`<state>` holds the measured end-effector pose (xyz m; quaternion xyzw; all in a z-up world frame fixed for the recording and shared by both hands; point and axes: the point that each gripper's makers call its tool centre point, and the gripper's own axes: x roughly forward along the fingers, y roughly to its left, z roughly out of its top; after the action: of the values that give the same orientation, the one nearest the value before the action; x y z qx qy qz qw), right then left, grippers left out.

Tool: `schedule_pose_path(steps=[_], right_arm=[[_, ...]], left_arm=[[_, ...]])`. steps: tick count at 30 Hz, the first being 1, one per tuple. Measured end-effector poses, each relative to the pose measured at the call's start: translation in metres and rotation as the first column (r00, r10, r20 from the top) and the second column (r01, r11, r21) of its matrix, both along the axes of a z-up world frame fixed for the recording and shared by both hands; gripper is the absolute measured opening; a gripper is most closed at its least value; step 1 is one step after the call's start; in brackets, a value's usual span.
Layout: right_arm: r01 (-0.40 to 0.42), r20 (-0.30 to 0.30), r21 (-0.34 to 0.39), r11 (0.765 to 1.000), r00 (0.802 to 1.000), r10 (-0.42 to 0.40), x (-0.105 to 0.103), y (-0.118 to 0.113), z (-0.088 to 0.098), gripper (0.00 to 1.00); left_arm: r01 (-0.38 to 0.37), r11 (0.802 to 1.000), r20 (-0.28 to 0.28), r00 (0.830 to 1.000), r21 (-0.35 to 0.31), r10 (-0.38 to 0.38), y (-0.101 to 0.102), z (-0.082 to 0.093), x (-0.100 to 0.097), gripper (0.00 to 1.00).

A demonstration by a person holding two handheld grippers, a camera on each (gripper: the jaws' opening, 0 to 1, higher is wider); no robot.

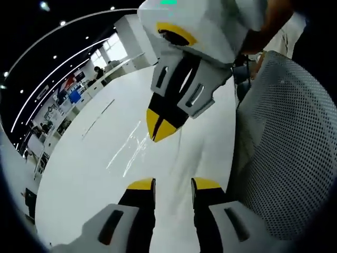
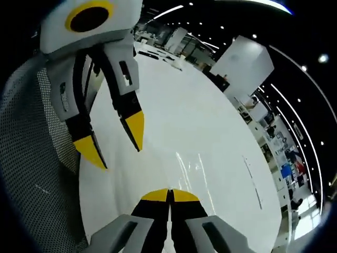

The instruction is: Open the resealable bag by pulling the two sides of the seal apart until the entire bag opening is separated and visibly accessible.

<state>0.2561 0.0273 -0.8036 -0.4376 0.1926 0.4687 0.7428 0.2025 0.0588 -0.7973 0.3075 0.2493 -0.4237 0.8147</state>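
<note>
1. Now, in the left gripper view, the left tongs (image 1: pixel 174 183) are rising from the bottom edge with their yellow-tipped jaws standing apart, a clear gap showing between them.
2. Nothing solid is sitting in that gap. Whether any clear film is passing through it, I cannot tell.
3. The right tongs (image 1: pixel 160 126) are reaching in from the top of that view, pointing down toward the left pair and hanging just above them.
4. Their yellow tips are pressing together into a single point.
5. The resealable bag (image 1: pixel 129 150) is transparent and hard to make out. It is showing only as thin bright creases and glints, lying on the white surface (image 1: pixel 79 174) just beside the tip of the right tongs and a little ahead of the left ones.
6. In the right gripper view, the right tongs' own jaws are closing flat against each other at the bottom with no gap at all. Whether they are pinching the bag's film, I cannot tell.
7. The same faint glints of the bag (image 2: pixel 192 166) are lying on the surface just beyond those closed tips.
8. The left tongs (image 2: pixel 113 142) are coming in from the upper left there, jaws spread wide and holding nothing I can see.
9. A grey mesh chair (image 1: pixel 284 147) is standing right against the edge of the surface.
10. Desks and shelves (image 1: pixel 66 97) are running along the far side of the room, well apart from the bag.
</note>
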Motion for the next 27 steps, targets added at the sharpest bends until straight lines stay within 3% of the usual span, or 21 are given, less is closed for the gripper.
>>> schedule_pose_path(steps=[9,14,23,27], right_arm=[[-0.039,0.027,-0.042,0.998,0.999,0.04,0.026,0.001,-0.012,0.0],[-0.064,0.046,-0.065,0.996,0.997,0.067,0.036,0.003,-0.019,0.0],[-0.045,-0.002,-0.032,0.998,0.999,0.045,0.042,0.004,-0.025,0.0],[-0.054,-0.003,-0.056,0.997,0.999,0.054,0.042,0.002,-0.029,0.0]], left_arm=[[-0.049,0.999,-0.017,0.999,-0.015,0.049,0.012,0.001,-0.003,0.3],[-0.051,0.999,-0.025,0.998,0.018,0.051,0.018,-0.005,-0.004,0.31],[-0.062,0.998,-0.038,0.997,0.002,0.062,0.02,-0.006,-0.006,0.29],[-0.052,0.999,-0.034,0.998,0.003,0.052,0.018,-0.004,-0.006,0.33]])
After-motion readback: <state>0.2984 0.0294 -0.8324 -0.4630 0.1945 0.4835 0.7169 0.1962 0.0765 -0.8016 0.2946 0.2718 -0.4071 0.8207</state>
